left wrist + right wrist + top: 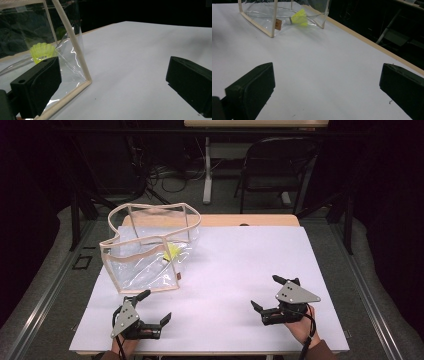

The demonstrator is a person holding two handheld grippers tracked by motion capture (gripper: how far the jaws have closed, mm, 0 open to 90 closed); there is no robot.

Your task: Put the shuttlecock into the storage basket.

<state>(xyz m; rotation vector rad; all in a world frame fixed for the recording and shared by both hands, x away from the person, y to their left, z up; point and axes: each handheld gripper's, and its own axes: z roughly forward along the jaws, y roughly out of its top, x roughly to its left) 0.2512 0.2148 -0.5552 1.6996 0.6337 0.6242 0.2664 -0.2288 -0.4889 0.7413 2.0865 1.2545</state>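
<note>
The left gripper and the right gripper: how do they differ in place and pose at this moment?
The left gripper lies close to the clear bag, one jaw almost at its trimmed corner; the right gripper rests far from it on bare white table. In the high view the left opens rightward, the right leftward. Both are open and hold nothing.

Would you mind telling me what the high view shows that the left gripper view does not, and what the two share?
The high view alone takes in both open grippers, the left gripper and the right gripper, the whole clear plastic bag with beige trim, a black folding chair behind the table, and the floor. The left gripper view alone gives a close look at the bag's near bottom corner and the mesh skirt of the yellow shuttlecock. Both show the bag, the shuttlecock inside it, and the white table surface.
</note>
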